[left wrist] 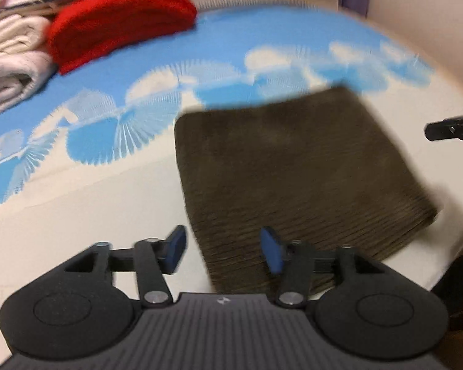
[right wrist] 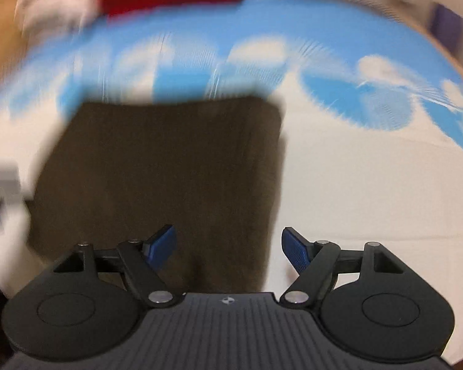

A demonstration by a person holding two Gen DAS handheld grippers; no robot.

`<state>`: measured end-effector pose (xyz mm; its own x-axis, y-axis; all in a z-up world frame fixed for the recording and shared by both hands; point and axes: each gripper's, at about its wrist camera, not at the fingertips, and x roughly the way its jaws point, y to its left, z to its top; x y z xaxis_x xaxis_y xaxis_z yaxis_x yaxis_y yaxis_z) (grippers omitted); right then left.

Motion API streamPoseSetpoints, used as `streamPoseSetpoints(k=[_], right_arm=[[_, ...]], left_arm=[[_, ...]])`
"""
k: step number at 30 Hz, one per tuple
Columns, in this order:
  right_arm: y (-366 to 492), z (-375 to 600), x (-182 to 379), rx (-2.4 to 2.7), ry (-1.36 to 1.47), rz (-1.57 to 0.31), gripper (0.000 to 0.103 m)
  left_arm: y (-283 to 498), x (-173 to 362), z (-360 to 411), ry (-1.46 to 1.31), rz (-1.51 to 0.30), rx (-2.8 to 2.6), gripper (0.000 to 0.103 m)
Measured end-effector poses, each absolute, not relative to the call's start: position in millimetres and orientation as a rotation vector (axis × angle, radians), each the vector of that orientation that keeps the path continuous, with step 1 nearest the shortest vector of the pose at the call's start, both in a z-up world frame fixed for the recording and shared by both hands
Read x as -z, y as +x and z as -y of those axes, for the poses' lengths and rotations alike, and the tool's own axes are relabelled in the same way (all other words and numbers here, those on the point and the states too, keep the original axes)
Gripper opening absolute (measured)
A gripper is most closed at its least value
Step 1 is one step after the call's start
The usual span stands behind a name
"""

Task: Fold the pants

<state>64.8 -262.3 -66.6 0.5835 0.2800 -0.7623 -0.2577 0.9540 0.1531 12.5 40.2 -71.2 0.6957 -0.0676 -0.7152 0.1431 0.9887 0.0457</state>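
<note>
Ahead of both jaws: folded brown pants [left wrist: 293, 166] flat on the blue-and-white sheet [left wrist: 92, 203]. Left gripper [left wrist: 223, 251] and right gripper [right wrist: 228, 248] both spread wide, empty, clear of the fabric.

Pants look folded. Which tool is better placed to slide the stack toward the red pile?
Left, probably. The left tool is open at the pants' near left edge, on the red pile's side. The right tool is open too, over the opposite edge.

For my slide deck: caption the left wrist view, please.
Open left hand-held gripper above folded brown pants on a blue-and-white sheet.
</note>
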Motion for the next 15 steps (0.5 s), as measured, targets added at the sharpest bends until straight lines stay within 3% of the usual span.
streamPoseSetpoints(k=[2, 3, 9, 15], right_arm=[[40, 273, 45, -0.289, 0.099, -0.78, 0.087], [27, 276, 39, -0.281, 0.113, -0.733, 0.089], [-23, 274, 41, -0.277, 0.136, -0.674, 0.094], [-25, 261, 59, -0.226, 0.047, -0.741, 0.094]], left_arm=[[-12, 52, -36, 0.08, -0.705, 0.071, 0.091], [-25, 44, -33, 0.074, -0.66, 0.039, 0.094], [-83, 40, -8, 0.008, -0.525, -0.005, 0.096], [-63, 64, 5, 0.052, -0.636, -0.015, 0.096]])
